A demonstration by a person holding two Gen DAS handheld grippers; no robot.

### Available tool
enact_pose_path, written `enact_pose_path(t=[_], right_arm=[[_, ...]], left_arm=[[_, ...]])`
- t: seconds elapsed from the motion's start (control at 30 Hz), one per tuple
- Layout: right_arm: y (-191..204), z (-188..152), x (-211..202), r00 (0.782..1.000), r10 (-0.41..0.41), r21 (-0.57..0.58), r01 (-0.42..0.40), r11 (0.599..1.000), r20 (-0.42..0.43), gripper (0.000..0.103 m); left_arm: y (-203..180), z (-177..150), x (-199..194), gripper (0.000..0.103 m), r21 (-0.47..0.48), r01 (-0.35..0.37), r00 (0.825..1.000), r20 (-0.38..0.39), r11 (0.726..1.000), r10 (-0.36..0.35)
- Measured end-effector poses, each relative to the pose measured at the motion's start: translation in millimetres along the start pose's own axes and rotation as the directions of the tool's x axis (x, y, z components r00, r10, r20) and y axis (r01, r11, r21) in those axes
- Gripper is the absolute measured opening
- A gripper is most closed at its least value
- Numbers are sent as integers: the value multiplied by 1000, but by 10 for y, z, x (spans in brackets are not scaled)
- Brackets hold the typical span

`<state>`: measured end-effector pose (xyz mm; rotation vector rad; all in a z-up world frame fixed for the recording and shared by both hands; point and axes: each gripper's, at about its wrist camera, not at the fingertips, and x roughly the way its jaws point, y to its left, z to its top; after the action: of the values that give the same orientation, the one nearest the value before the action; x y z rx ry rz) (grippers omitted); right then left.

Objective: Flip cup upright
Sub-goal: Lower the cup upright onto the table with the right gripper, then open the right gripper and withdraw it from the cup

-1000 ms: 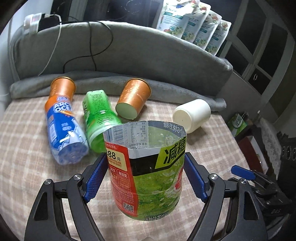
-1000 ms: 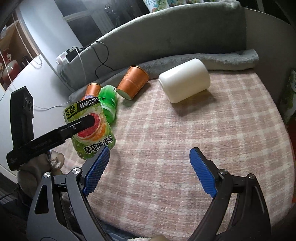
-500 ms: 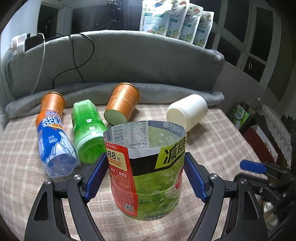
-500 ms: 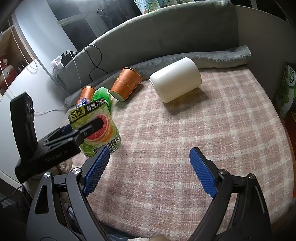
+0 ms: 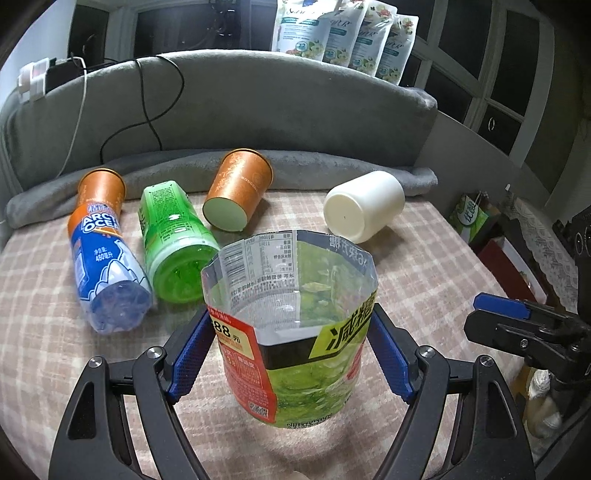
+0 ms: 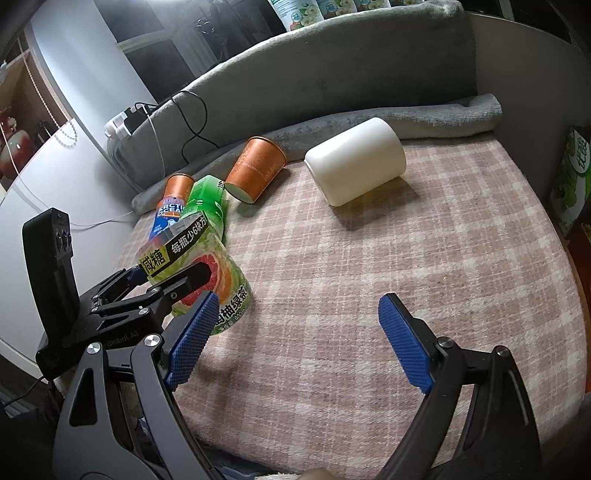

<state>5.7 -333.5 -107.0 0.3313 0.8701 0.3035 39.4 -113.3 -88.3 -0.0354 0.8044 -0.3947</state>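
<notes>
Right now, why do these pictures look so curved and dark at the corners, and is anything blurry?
Left wrist view: the fisheye lens bends the sofa back into an arch and blackens the corners; the cut bottle cup stays sharp. Right wrist view: same curving; the white cup throws a soft shadow toward the camera; no obvious blur.

cut bottle cup [image 5: 295, 328]: you see glossy clear plastic
white cup [image 5: 364, 211]: matt, smooth
plaid blanket [image 6: 424, 258]: rough woven cloth

The cut green cup [image 5: 295, 332] reads "减糖" and "88元", the blue bottle [image 5: 107, 266] "ARCTIC OCEAN" and "450毫升", and the windowsill pouches [image 5: 343, 33] show "72".
</notes>
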Motion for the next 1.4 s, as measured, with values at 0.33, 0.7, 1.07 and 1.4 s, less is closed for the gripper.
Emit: enact_pose_path(t=[0.33, 0.7, 1.07, 1.4], right_arm=[[24, -19, -34, 1000, -3, 6, 3, 1000, 4, 91], [62, -49, -91, 1000, -1, 9, 1, 1000, 9, 91], [83, -52, -121, 1000, -1, 6, 1, 1000, 11, 91], [140, -58, -113, 1000, -4, -9, 4, 1000, 10, 91]], left_arm=[[-24, -32, -31, 81, 10, 27, 999, -26, 1000, -27], [-37, -65, -53, 82, 14, 39, 998, -45, 999, -39], [-65, -107, -57, 83, 18, 81, 993, -82, 997, -79], [9, -208, -150, 83, 9, 89, 991, -100, 996, -88]])
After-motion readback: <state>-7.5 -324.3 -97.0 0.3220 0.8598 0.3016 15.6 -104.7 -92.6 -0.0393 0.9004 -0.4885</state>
